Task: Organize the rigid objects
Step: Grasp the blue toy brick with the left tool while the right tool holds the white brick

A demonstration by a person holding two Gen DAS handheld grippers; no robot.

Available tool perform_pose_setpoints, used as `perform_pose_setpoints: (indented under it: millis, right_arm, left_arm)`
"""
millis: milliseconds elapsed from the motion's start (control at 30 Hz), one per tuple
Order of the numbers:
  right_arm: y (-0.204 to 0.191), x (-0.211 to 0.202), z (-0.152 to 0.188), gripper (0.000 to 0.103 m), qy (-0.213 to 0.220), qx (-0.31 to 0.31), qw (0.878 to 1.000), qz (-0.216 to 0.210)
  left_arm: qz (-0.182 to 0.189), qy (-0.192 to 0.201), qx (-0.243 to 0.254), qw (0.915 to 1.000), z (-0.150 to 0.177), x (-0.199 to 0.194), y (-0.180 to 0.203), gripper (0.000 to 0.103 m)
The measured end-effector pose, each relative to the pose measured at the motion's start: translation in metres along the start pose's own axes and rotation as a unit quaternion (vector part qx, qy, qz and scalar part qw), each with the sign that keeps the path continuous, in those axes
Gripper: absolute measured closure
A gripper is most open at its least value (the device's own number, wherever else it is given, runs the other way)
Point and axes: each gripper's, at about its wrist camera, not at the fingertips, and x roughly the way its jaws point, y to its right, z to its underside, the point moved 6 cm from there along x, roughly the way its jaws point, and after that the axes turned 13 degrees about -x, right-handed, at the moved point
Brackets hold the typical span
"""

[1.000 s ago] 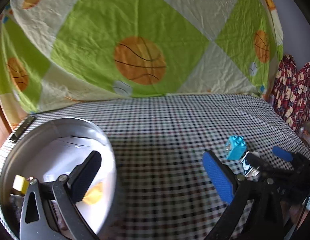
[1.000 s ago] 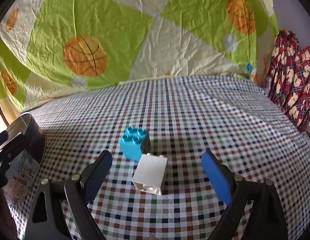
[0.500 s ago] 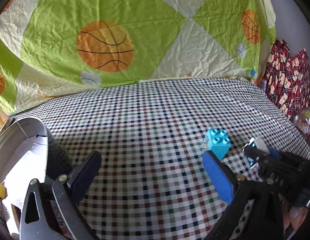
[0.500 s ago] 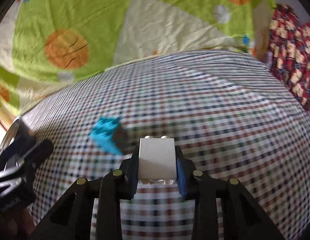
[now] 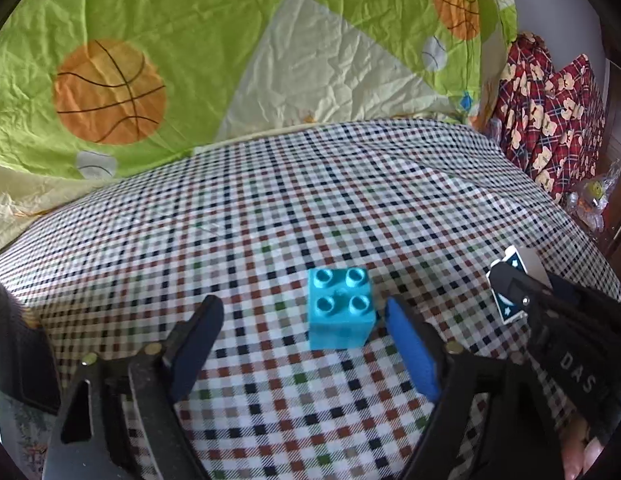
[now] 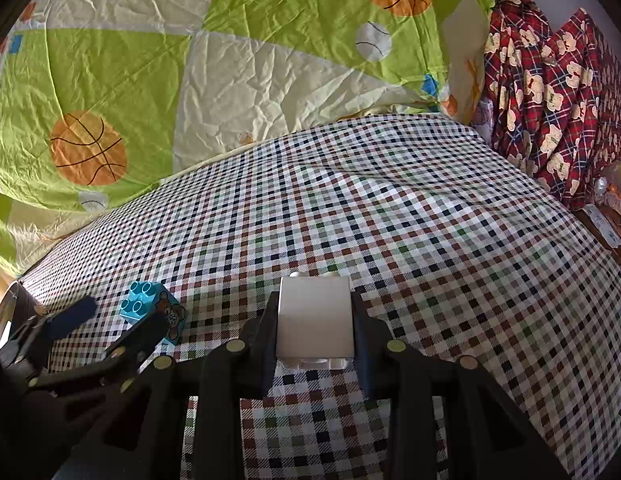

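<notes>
A turquoise studded brick (image 5: pixel 338 308) stands on the checked cloth between the fingers of my left gripper (image 5: pixel 302 316). The jaws are closing. The right pad (image 5: pixel 410 344) is close beside the brick and a wide gap remains on its left, so nothing presses on it. From the right wrist view the same brick (image 6: pixel 142 300) shows a bear picture on its side, with my left gripper (image 6: pixel 110 320) around it. My right gripper (image 6: pixel 314 316) is shut on a white brick (image 6: pixel 314 320), studs pointing away. That gripper (image 5: pixel 522 292) sits just right of the turquoise brick.
A round metal tin (image 6: pixel 6 312) stands at the far left edge. A green and cream sheet with basketballs (image 5: pixel 110 92) hangs behind the checked cloth (image 5: pixel 350 200). Red plaid fabric with bears (image 6: pixel 550 100) lies at the right.
My left gripper moved from over the tin to the turquoise brick, and its jaws narrowed. My right gripper shut on the white brick and drew it away from the turquoise one.
</notes>
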Motion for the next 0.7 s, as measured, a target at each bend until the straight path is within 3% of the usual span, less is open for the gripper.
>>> perform_pose_setpoints:
  millis: [67,133,367,567,700]
  right_arm:
    - [-0.003,-0.001,0.000,0.069,0.002,-0.003,1.000,0.001]
    - [-0.003,-0.001,-0.001,0.069,0.006,-0.007,1.000,-0.001]
    - [-0.011,-0.013,-0.005,0.069,0.050,-0.023,0.998,-0.029]
    - [-0.028,-0.022,-0.009,0.069,0.078,-0.051,0.995,-0.044]
    - [-0.044,-0.027,-0.010,0.069,0.092,-0.070,0.990,-0.078]
  left_arm:
    - [0.007,-0.010,0.000,0.9999,0.000,0.006,0.004,0.042]
    - [0.018,-0.031,0.003,0.9993,0.003,0.013,0.007,0.072]
    - [0.027,-0.024,-0.015,0.9992,0.008,0.002,-0.007,0.073]
    - [0.003,0.020,-0.029,0.9994,0.011,-0.025,-0.035,0.073]
    - [-0.018,0.042,-0.032,0.9985,0.011,-0.036,-0.049,0.073]
